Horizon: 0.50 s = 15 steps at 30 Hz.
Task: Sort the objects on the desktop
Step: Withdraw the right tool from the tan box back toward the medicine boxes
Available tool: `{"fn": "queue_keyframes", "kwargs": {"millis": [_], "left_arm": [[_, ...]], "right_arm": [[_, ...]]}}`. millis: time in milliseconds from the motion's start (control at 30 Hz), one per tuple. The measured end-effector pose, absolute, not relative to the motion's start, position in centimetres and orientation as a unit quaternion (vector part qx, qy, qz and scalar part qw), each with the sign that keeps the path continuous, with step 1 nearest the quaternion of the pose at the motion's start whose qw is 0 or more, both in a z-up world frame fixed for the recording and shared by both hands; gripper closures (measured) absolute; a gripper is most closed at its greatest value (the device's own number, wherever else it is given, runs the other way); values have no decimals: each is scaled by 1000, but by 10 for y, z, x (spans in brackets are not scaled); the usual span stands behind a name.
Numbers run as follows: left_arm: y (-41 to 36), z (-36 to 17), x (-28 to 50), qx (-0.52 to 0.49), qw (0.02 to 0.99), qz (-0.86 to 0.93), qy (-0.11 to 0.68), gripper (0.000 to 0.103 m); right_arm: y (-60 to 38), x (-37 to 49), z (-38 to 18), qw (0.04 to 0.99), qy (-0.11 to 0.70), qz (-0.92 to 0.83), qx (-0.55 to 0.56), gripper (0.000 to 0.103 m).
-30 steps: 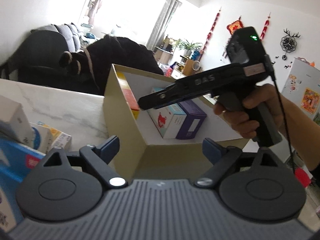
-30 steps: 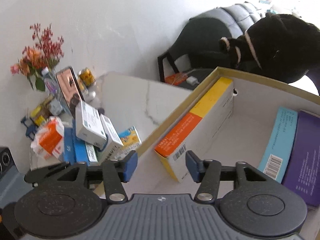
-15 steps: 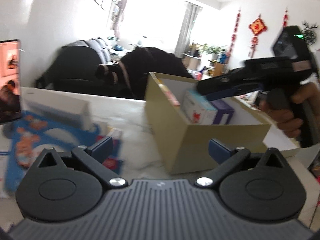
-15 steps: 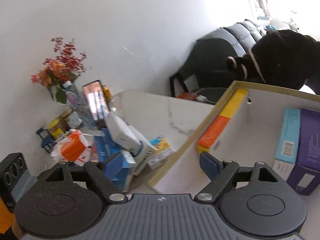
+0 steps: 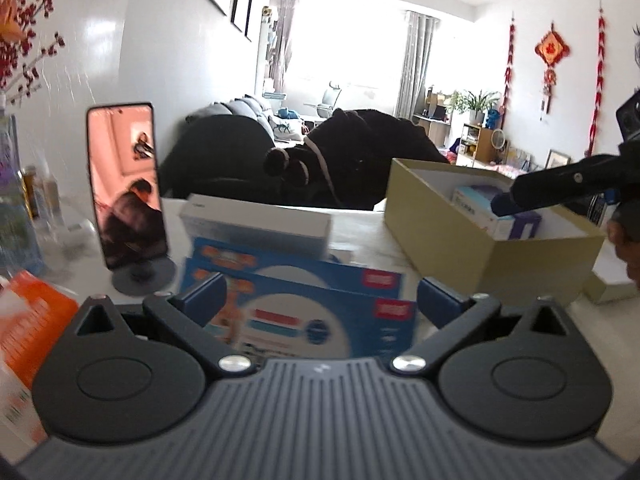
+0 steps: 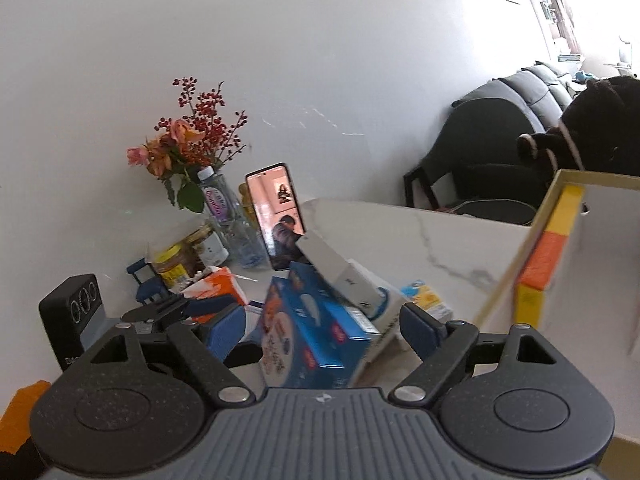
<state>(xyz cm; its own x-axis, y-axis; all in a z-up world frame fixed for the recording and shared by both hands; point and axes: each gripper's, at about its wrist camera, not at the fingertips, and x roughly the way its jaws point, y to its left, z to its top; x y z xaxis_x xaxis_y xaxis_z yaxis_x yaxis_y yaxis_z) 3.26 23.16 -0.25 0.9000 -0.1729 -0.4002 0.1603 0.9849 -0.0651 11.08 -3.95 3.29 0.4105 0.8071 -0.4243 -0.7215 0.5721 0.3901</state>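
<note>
My left gripper (image 5: 320, 300) is open, level with a pile of boxes on the white marble table (image 6: 400, 232). Two blue boxes (image 5: 320, 312) lie just ahead of its fingers, untouched, with a white-grey box (image 5: 256, 224) on top. My right gripper (image 6: 324, 320) is open and empty, facing the same blue boxes (image 6: 320, 332) from the other side. One of its fingers (image 5: 560, 184) reaches over the tan cardboard box (image 5: 492, 256). That box holds a light blue carton (image 5: 476, 208), a purple carton (image 5: 524, 228) and a yellow-orange carton (image 6: 548, 256).
A phone on a stand (image 5: 124, 188) is upright behind the pile. Left of it are a flower bottle (image 6: 188, 148), jars (image 6: 176, 260) and an orange pack (image 5: 28, 320). A small yellow-blue box (image 6: 424, 300) lies between pile and cardboard box. Dark chairs stand beyond the table.
Both grippers swung left, away from the cardboard box and toward the pile. The right jaws widened and left the yellow-orange carton standing in the box. The left jaws opened a little more.
</note>
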Motion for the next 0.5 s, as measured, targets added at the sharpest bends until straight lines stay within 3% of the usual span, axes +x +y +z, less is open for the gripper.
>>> {"fn": "queue_keyframes", "kwargs": {"millis": [300,500], "left_arm": [[275,-15,55,-26,964,-99,243,0],[304,-28,73,-92,954,-110,262,0]], "right_arm": [[-10,94,7,847,291,438,79,17],[11,89,-17,841,314,433,77,18]]}}
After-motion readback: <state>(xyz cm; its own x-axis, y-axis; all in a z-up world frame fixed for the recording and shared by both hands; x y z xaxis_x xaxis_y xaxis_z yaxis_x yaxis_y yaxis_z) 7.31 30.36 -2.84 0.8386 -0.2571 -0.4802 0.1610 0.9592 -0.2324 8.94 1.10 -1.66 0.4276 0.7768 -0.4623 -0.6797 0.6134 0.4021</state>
